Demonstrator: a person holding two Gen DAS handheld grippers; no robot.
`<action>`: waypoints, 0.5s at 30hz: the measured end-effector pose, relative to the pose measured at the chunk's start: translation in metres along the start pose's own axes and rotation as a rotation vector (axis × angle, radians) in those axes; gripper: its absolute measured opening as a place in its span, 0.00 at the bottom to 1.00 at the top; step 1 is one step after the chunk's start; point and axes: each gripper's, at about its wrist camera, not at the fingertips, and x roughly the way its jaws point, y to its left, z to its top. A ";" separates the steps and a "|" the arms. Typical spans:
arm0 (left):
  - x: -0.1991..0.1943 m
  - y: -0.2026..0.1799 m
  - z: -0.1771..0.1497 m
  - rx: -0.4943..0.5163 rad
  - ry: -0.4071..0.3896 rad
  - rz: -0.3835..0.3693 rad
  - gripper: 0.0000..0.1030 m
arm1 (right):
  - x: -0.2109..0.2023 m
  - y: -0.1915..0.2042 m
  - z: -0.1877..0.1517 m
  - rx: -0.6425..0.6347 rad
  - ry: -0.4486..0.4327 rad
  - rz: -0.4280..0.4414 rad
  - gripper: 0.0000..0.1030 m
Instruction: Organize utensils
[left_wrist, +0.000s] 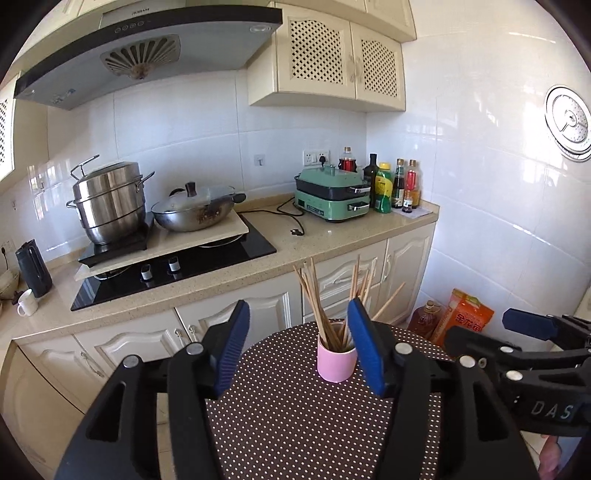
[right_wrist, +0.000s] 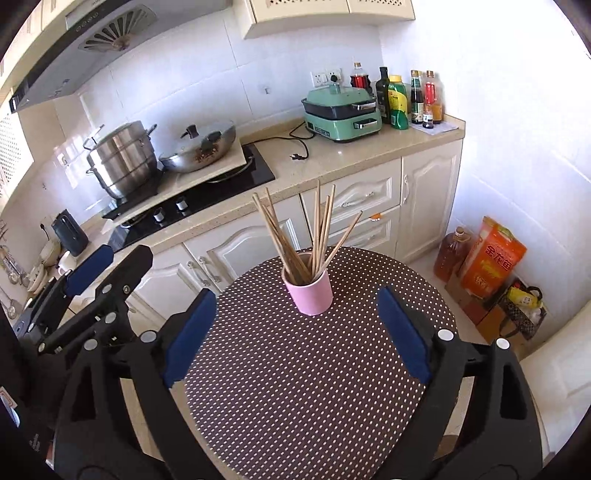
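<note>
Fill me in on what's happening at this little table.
A person holds a gripper in each hand above a round polka-dot table. The left gripper and right gripper both stand open with nothing between their pads. On the table a pink cup stands upright with a bundle of wooden chopsticks fanning out of it. Neither gripper touches the cup or chopsticks. No loose utensils show on the table.

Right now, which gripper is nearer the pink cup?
Left, as far as I can judge. The left gripper frames the pink cup between open fingers; the right gripper hangs open, further back over the table.
</note>
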 end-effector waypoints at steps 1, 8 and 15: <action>-0.006 0.001 0.001 -0.002 0.000 0.000 0.53 | -0.008 0.003 -0.002 -0.007 -0.009 -0.003 0.85; -0.040 0.004 -0.002 0.008 0.002 0.003 0.53 | -0.041 0.017 -0.010 -0.028 -0.051 -0.011 0.86; -0.061 0.006 -0.002 -0.004 0.000 0.003 0.53 | -0.059 0.024 -0.019 -0.023 -0.075 -0.034 0.86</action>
